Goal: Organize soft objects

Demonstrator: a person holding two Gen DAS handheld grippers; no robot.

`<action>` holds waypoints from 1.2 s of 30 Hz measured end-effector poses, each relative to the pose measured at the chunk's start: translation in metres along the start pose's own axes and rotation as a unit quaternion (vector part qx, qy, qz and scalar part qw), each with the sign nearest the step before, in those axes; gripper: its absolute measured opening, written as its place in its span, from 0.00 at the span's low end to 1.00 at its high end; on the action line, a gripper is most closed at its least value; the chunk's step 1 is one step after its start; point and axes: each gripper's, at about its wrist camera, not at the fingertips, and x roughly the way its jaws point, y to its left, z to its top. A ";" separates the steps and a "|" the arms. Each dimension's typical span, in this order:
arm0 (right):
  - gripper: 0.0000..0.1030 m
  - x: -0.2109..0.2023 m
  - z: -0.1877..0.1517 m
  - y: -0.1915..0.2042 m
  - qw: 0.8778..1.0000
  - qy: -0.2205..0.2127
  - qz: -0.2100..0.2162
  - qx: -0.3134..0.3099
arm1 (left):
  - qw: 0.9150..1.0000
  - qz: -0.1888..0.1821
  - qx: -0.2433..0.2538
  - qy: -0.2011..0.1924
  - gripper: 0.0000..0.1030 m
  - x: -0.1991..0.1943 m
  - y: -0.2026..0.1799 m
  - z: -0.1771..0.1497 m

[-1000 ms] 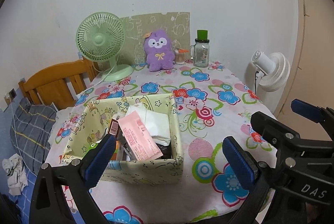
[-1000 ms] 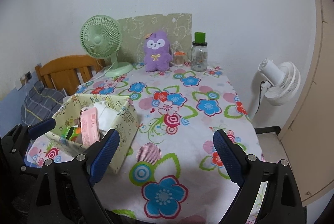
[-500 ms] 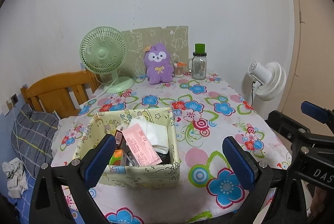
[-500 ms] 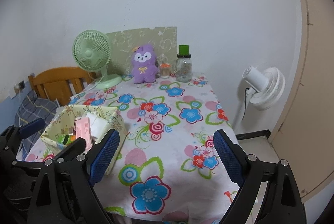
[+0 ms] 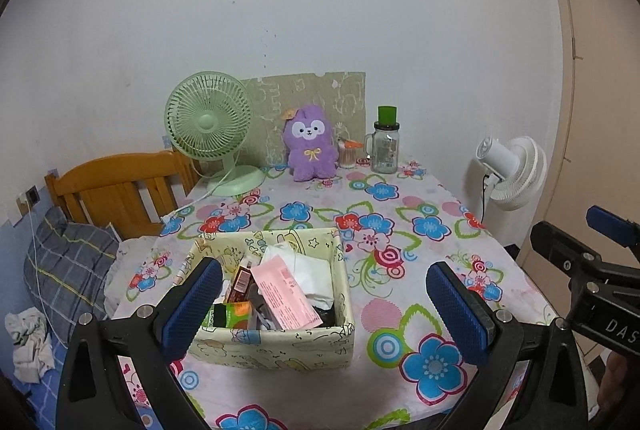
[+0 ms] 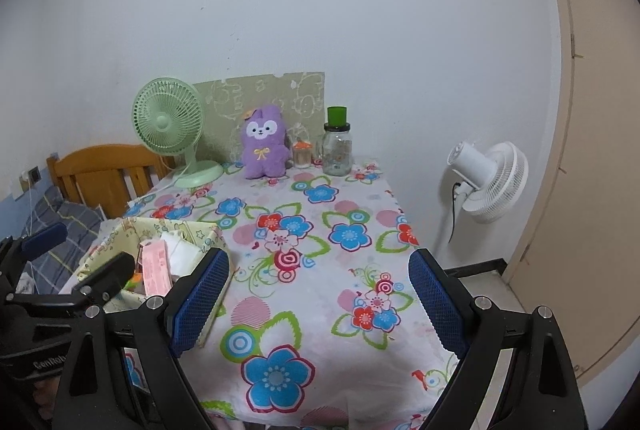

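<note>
A table draped in a bright flower-print cloth [image 5: 400,314] fills both views, with a pale yellow cartoon-print fabric box [image 5: 276,344] near its front edge and a purple plush toy [image 5: 310,141] upright at the far edge by the wall. Only the left wrist view looks into the box, showing a pink packet [image 5: 286,296] and white wrapping. The left gripper [image 5: 326,304] and right gripper [image 6: 318,300] both gape wide, empty.
</note>
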 end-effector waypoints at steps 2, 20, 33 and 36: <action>0.91 -0.002 0.000 0.000 1.000 -0.002 0.000 0.002 | 1.000 -0.002 0.001 -0.003 1.00 -0.003 -0.001 0.000; 0.91 -0.007 0.001 0.001 1.000 -0.009 0.004 0.009 | 1.000 -0.010 0.000 -0.012 1.00 -0.009 -0.001 0.002; 0.91 -0.005 0.002 0.004 1.000 -0.006 0.003 0.008 | 1.000 -0.011 -0.001 -0.012 1.00 -0.010 -0.001 0.004; 0.91 -0.004 0.002 0.004 1.000 -0.005 0.004 0.009 | 1.000 -0.012 -0.003 -0.009 1.00 -0.009 -0.001 0.004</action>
